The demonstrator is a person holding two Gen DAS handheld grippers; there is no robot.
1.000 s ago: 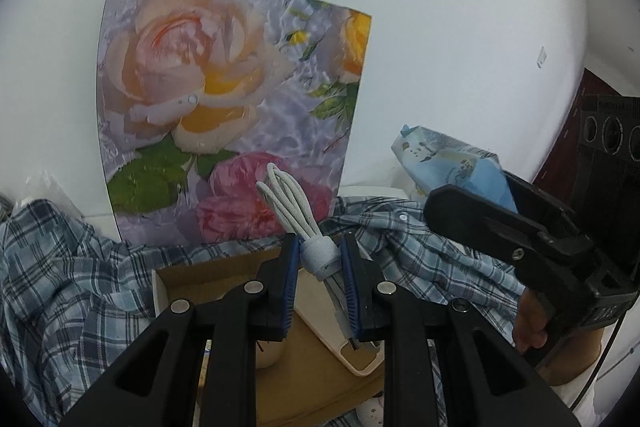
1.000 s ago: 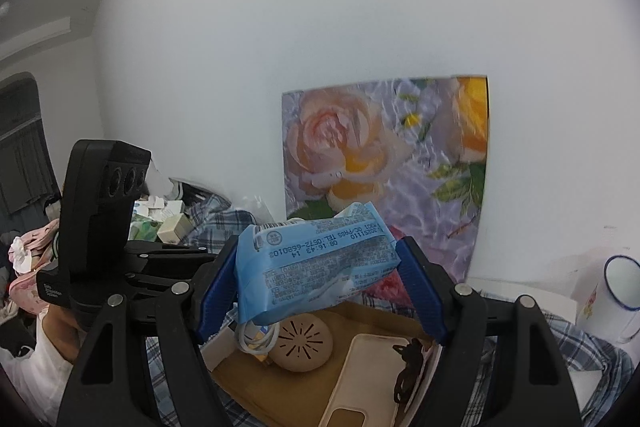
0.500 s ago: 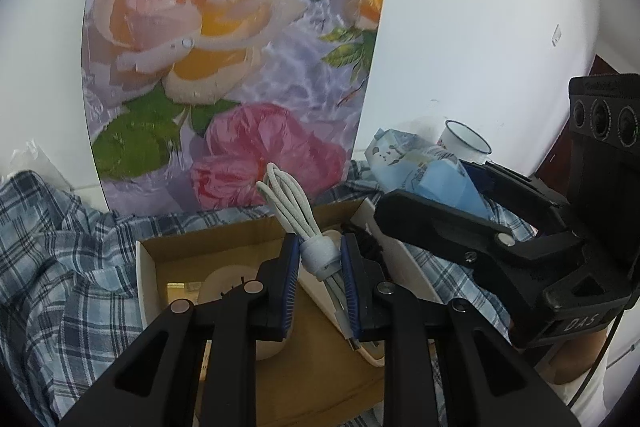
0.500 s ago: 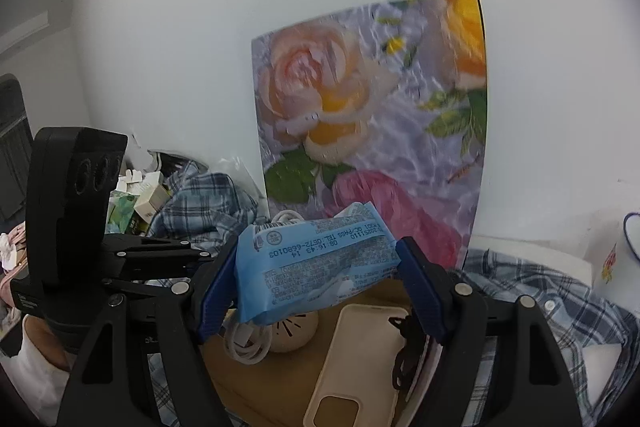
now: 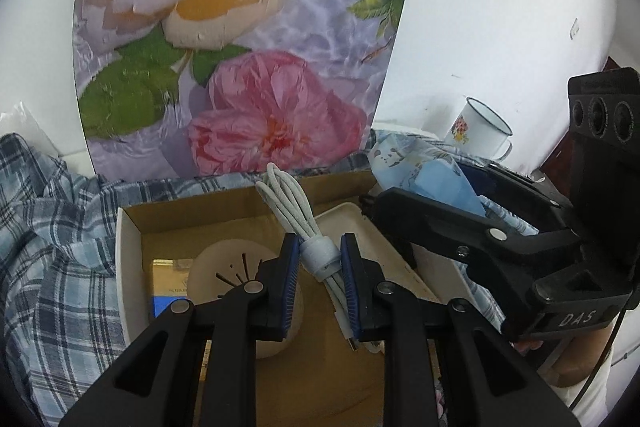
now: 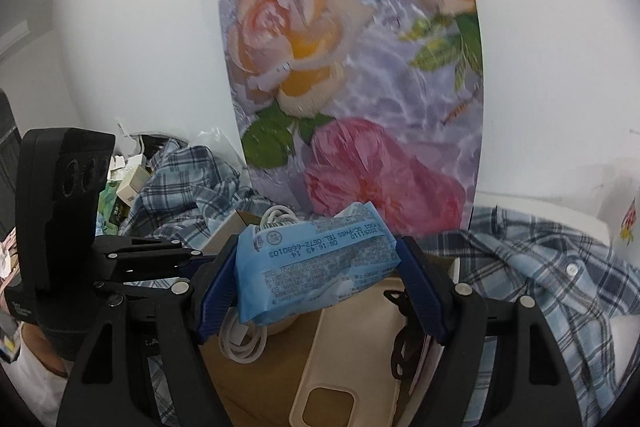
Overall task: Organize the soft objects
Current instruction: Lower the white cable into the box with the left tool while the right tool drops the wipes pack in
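Observation:
My left gripper [image 5: 318,259] is shut on a bundled white cable [image 5: 298,223] and holds it over an open cardboard box [image 5: 132,223]. My right gripper [image 6: 316,259] is shut on a blue tissue pack [image 6: 316,267], held just above the same box [image 6: 276,379]. In the left wrist view the right gripper and its blue pack [image 5: 424,179] are at the right, over the box's far right corner. The box holds a round beige disc [image 5: 224,267], a cream phone case [image 6: 352,359] and a coiled white cable [image 6: 244,339].
A plaid blue shirt [image 5: 48,247] lies rumpled around the box on both sides [image 6: 552,279]. A floral panel [image 5: 240,39] leans on the white wall behind. An enamel mug [image 5: 478,129] stands at the back right. Small boxes [image 6: 128,183] are piled at the far left.
Both grippers have moved forward and down toward the box, still holding the cable and the tissue pack. The box and floral panel now look larger and closer.

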